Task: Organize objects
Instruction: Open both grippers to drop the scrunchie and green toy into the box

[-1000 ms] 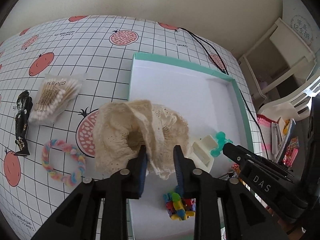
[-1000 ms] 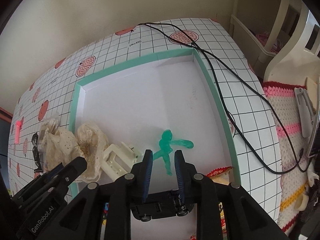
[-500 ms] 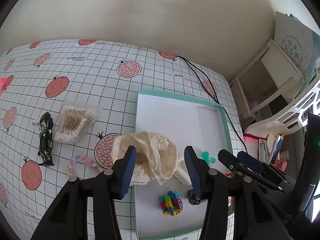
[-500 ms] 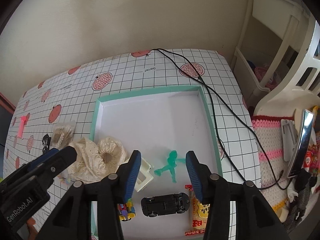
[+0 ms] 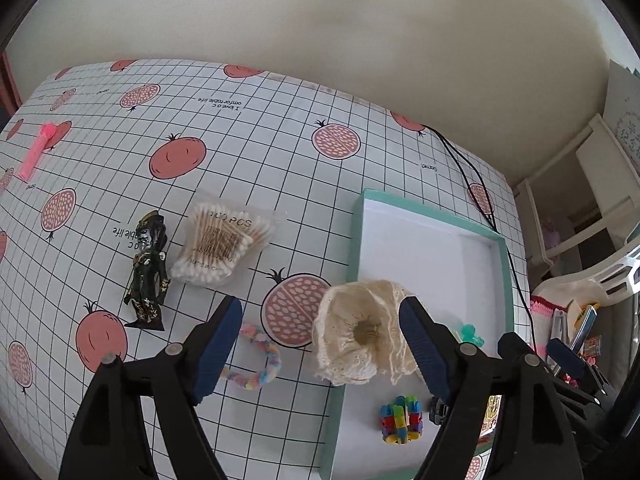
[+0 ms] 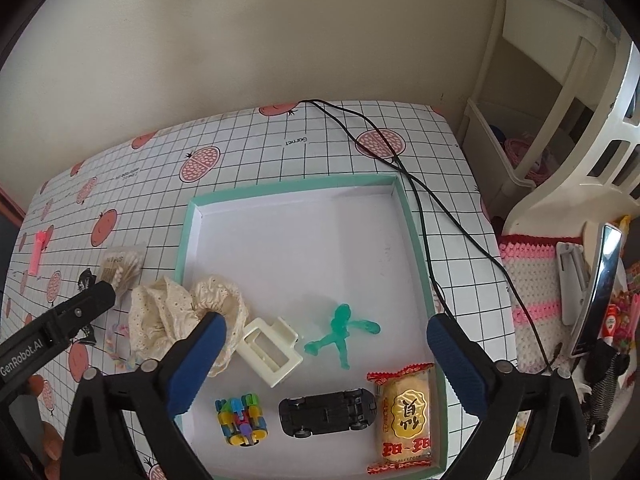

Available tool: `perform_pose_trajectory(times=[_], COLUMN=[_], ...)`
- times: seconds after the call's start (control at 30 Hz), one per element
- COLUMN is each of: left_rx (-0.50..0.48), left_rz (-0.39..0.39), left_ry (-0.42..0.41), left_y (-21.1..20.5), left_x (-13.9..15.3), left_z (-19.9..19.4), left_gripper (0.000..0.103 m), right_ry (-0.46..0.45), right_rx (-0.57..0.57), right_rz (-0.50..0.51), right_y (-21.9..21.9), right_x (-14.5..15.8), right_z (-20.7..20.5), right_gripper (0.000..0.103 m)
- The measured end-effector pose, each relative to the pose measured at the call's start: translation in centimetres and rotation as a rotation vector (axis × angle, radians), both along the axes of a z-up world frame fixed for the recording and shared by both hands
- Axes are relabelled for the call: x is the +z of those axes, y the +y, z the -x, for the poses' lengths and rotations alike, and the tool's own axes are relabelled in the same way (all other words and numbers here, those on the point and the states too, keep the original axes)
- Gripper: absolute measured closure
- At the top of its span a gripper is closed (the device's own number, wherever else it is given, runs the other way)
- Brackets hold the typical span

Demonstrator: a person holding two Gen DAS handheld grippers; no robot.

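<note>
A white tray with a teal rim lies on the checked tablecloth. A cream lace scrunchie is draped over the tray's left rim. Inside the tray lie a white hair clip, a green figure, a coloured block toy, a black toy car and a snack packet. My left gripper is open above the scrunchie, holding nothing. My right gripper is open above the tray's near part, also holding nothing.
Left of the tray lie a cotton-swab bag, a dark figurine, a pastel hair tie and a pink item. A black cable runs along the tray's right side. White shelving and a crocheted cloth stand right.
Both grippers opened wider and pulled up and back. The left let go of the scrunchie, which now rests on the rim. The right released the black car into the tray.
</note>
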State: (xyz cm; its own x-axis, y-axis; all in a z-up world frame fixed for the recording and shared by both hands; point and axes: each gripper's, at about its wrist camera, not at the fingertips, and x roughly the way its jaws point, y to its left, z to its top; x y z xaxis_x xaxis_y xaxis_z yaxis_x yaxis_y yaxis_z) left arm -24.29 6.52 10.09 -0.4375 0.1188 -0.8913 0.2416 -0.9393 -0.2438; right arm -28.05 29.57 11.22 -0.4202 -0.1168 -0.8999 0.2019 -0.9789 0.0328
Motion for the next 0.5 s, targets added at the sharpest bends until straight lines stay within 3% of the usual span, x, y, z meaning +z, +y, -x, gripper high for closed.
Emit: perform_pose_trajectory(times=[0.1,0.17,0.5], left_rx=[0.009,0.021,0.028], left_rz=[0.007,0.021,0.041], left_ry=[0.001,0.006,-0.004], left_y=[-0.39,-0.57,-1.07], left_x=[-0.29,-0.46,-0.57], left_z=[0.01,-0.04,-0.09], left_gripper=[0.019,0.005,0.004], right_ry=[-0.005,-0.004,-0.022], right_rx=[-0.005,-0.006,-0.018], right_rz=[-0.007,-0.006,0.005], right_y=[-0.03,0.04,0.05], right_x=[-0.28,-0.33,-0.7], right_z=[0.04,0.05,0.27], right_gripper=[0.0,0.0,0.0])
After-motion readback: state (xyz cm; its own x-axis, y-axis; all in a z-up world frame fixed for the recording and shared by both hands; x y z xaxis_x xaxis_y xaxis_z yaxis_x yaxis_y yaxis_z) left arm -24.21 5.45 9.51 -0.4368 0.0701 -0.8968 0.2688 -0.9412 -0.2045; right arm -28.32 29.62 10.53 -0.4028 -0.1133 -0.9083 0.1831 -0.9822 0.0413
